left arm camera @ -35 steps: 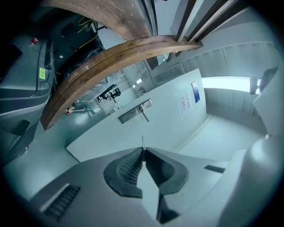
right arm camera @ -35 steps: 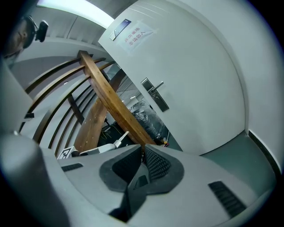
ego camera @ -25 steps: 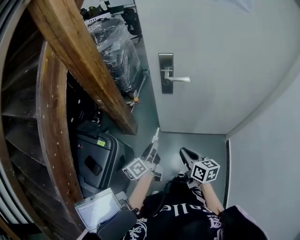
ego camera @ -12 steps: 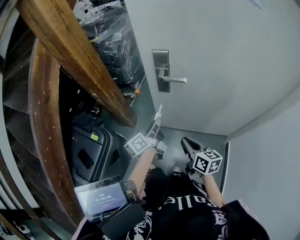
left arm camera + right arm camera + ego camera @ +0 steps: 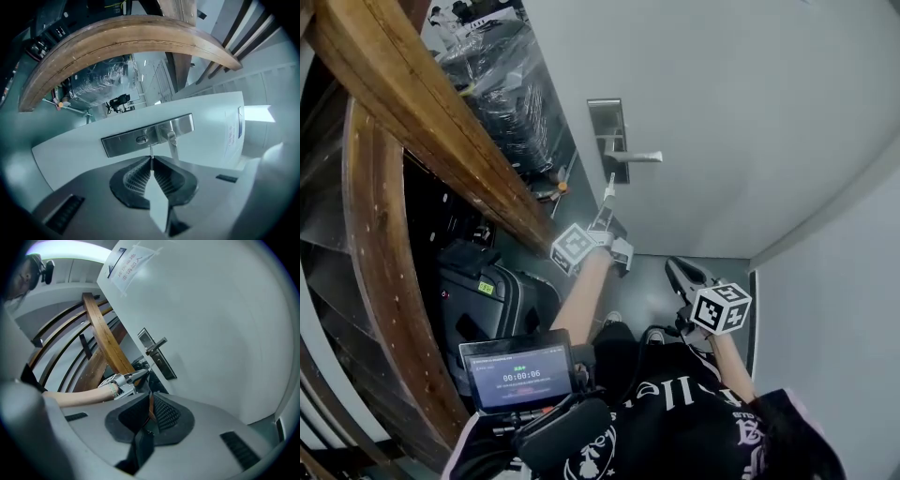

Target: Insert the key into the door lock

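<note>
Key (image 5: 150,150) raised nearer door lock (image 5: 142,139), left gripper (image 5: 151,161) lifted

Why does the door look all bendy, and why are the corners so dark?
Left gripper view: the wide lens bends the wooden handrail and lock plate into curves and darkens the corners; the key looks sharp. Right gripper view: the door bulges the same way, with a bright glow at the top. Head view: no dark ring, evenly lit.
</note>
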A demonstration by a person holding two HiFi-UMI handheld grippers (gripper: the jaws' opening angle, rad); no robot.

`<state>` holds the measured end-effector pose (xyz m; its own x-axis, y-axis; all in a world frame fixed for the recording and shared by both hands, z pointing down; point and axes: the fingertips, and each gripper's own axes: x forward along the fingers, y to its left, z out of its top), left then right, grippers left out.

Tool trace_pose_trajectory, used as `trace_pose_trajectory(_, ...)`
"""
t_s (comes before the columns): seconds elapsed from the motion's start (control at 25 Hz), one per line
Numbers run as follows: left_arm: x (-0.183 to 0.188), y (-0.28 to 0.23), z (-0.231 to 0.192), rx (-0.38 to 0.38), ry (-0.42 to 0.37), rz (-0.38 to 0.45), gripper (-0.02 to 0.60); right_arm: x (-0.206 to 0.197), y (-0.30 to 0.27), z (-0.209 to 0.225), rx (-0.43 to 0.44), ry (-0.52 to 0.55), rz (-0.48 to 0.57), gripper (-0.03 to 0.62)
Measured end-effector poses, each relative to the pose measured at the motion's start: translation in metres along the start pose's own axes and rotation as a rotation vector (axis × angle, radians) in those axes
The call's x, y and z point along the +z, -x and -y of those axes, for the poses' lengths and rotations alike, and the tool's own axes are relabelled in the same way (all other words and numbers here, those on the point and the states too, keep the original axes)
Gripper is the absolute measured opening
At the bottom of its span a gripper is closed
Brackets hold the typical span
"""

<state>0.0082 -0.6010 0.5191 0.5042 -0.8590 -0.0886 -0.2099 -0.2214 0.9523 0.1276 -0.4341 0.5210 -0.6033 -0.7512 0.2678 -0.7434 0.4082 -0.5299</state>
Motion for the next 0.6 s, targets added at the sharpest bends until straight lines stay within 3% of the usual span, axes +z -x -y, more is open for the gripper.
trace_pose_trajectory(0.6,0.014,-0.033,-0.017,-0.004,0.075,0.004,0.022,-0.001,0.004,0.004,-0.086,-0.019,0.036,0.037)
